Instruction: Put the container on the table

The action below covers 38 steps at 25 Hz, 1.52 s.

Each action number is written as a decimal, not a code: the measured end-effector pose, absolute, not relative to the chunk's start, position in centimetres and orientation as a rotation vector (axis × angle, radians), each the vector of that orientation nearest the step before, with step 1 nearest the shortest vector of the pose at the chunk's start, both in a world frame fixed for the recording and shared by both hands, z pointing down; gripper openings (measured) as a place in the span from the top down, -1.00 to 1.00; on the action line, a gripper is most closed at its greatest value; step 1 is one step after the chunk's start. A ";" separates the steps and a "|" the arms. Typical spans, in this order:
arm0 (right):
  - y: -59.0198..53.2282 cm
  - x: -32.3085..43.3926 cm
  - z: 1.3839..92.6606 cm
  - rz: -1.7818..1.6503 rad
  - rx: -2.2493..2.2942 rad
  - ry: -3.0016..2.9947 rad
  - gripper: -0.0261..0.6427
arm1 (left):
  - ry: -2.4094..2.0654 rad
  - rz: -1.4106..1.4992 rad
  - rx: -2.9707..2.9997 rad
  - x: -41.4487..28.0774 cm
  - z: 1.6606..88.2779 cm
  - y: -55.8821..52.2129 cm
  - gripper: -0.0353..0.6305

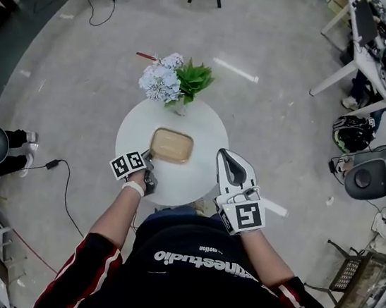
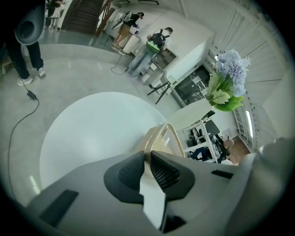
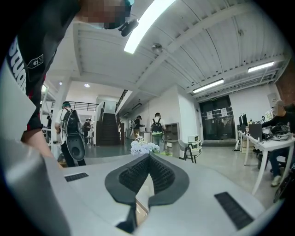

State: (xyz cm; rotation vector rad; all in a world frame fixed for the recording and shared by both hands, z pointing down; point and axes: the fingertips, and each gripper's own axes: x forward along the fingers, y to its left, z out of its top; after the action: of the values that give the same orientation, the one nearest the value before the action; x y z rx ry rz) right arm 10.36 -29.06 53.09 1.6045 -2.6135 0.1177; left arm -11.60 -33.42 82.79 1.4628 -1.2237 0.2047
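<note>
**A:** Head view, first entry. The left gripper [image 1: 149, 159] pinches the near corner of the container [image 1: 172, 145]. The container reaches forward from its jaws, over the round white table [image 1: 207, 127]. Is it placed yet?

**B:** Nearly, by my reading. In the left gripper view both pads are clamped on the thin rim, with the body of the container running ahead of them and the tabletop underneath and beyond. I cannot tell whether the base sits flat on the surface or hangs just above it. What's left is to settle it if needed, let go of the rim and draw the gripper back.

**A:** And the right gripper [image 1: 229, 160]?

**B:** Its jaws are pressed together with nothing between them. It idles to the right of the container, apart from it and not involved.

**A:** What does the container look like?

**B:** It is a shallow rounded rectangle with a tan body and a clear lid that looks seated. I see no spill or dent. A vase of flowers [image 1: 169, 81] stands beyond its far side, well ahead of the left gripper and clear of the landing spot.
</note>
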 end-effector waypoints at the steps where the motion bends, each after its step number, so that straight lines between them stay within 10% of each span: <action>1: -29.0 10.5 53.1 0.118 1.607 -2.612 0.89 | -1.224 0.205 1.452 -11.6 83.1 -33.3 0.73; 38: -29.4 12.2 53.7 0.097 1.577 -2.585 0.89 | -1.326 0.184 1.373 -11.4 86.2 -33.7 0.69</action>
State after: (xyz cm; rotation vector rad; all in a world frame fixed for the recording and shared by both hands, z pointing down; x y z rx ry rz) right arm 12.23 -29.37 53.69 1.5766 -2.5848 0.0968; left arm -11.36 -33.73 86.25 1.3733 -1.3256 0.1838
